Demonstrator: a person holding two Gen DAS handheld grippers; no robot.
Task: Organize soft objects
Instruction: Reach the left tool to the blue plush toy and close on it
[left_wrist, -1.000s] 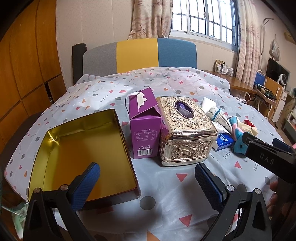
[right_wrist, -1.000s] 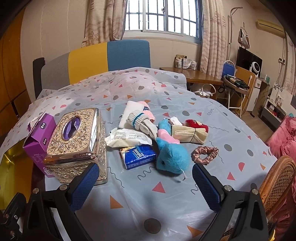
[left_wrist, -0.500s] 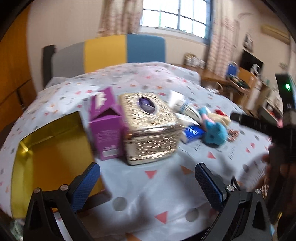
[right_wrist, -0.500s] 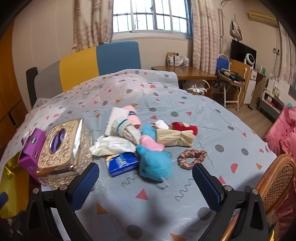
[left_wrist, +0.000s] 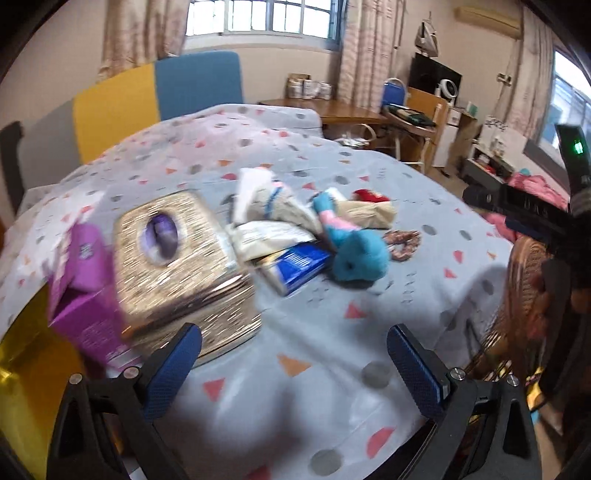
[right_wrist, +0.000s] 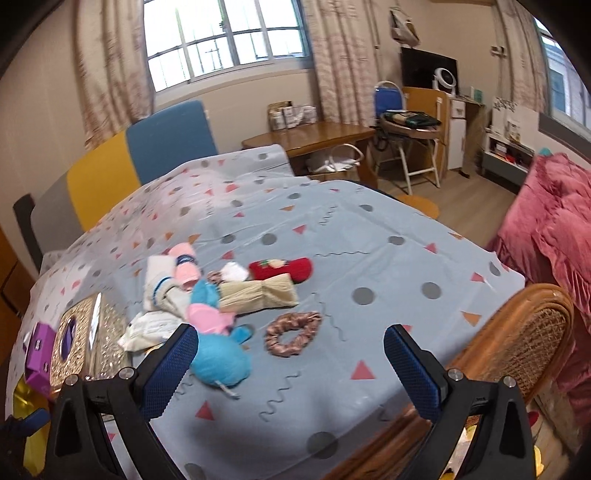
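Left-wrist view smeared by motion blur; print on the blue packet (left_wrist: 295, 264) unreadable there. Gold tin (left_wrist: 26, 373) cut off at the left edge, only a yellow corner showing. Purple carton (left_wrist: 83, 291) blurred, touching the ornate metal tissue box (left_wrist: 177, 266) on its left side. White wrapper (right_wrist: 147, 326) partly tucked under the soft pile and partly behind the right gripper's finger.

Soft things clustered mid-surface on the patterned cloth (right_wrist: 369, 258), just right of the tissue box: blue plush toy (right_wrist: 219, 360) with a pink part, nearest the camera in the right-wrist view; rolled white and pink socks (right_wrist: 173, 273) behind it; beige knotted bundle (right_wrist: 258, 293) touching a red embroidered pouch (right_wrist: 282, 269); brown satin scrunchie (right_wrist: 291, 332) lying flat just beside the plush, apart from the bundle.

Left gripper (left_wrist: 293, 367) with fingers spread wide, holding nothing, over bare cloth in front of the tissue box. Right gripper (right_wrist: 290, 365) likewise wide apart and empty, scrunchie showing between its fingers, left finger overlapping the plush in view; contact not discernible. Wicker chair back (right_wrist: 524, 332) at the surface's right edge.
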